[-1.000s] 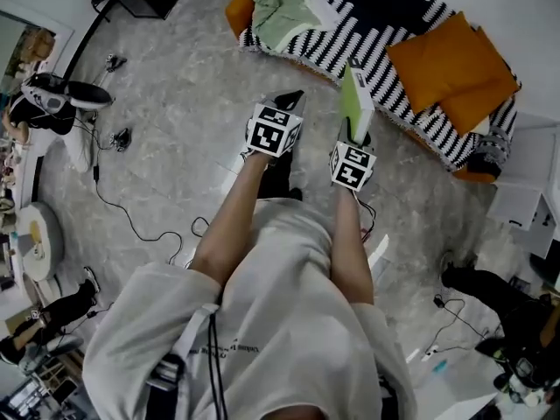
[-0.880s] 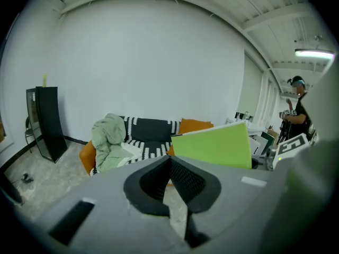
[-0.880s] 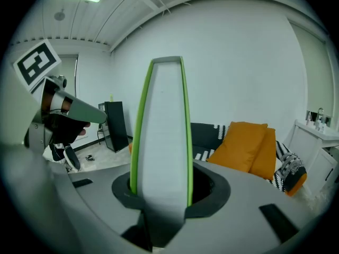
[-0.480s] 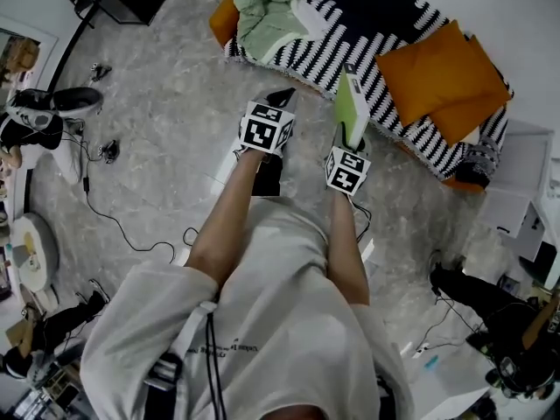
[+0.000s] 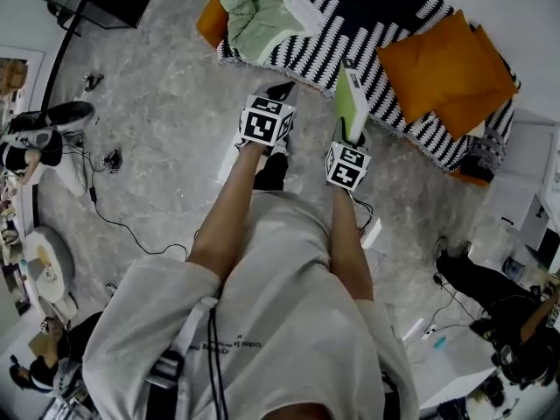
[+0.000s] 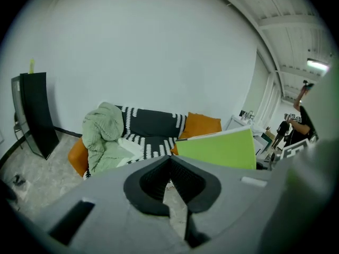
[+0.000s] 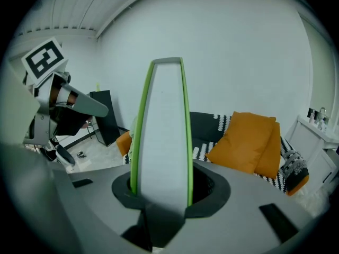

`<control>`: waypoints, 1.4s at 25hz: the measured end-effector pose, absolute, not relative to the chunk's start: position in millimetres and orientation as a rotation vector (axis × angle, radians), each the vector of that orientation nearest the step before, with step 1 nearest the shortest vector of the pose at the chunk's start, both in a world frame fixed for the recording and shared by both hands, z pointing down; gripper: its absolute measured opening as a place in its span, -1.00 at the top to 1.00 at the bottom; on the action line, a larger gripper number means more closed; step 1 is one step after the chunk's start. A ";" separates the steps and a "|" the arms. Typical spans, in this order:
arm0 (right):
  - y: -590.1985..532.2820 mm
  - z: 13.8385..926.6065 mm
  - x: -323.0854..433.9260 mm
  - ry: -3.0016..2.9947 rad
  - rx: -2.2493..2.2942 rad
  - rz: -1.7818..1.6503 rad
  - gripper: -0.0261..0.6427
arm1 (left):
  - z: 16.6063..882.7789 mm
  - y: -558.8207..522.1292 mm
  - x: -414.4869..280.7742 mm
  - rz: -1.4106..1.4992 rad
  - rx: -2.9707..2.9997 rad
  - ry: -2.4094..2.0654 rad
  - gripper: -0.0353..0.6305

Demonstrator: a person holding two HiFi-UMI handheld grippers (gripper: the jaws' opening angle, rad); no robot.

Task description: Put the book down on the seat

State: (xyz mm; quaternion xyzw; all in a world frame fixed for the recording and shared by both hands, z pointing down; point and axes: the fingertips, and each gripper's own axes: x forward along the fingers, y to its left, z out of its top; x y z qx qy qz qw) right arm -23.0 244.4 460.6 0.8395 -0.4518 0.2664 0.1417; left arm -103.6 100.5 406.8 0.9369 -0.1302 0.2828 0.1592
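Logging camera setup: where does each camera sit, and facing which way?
Head view: on the person's head, steeply down at floor and sofa; torso, forearms, both grippers show.
Left gripper view: rides the left gripper, faces the sofa over shut jaws.
Right gripper view: rides the right gripper, faces the sofa; jaws clamp the book.
All three share sofa and book.
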 end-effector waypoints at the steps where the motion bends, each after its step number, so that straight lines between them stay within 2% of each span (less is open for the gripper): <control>1: 238.4 463.9 -24.2 -1.300 2.411 0.778 0.52 | 409.4 92.1 -100.8 0.813 2.667 -0.359 0.87; 7: 192.3 469.3 -13.6 -1.307 2.321 0.756 0.51 | 415.5 18.6 -81.0 0.727 2.577 -0.410 0.87; 13: 167.6 484.1 2.6 -1.279 2.218 0.782 0.52 | 442.6 -4.5 -71.0 0.751 2.511 -0.380 0.87; 20: 139.1 493.8 4.8 -1.297 2.143 0.781 0.52 | 468.7 -66.1 -99.6 0.689 2.359 -0.435 0.87; 27: 136.4 507.8 24.5 -1.245 2.122 0.838 0.52 | 480.6 -72.1 -92.9 0.686 2.303 -0.424 0.87; 35: 78.4 507.5 50.0 -1.354 2.086 0.769 0.52 | 484.7 -92.5 -86.9 0.739 2.344 -0.458 0.87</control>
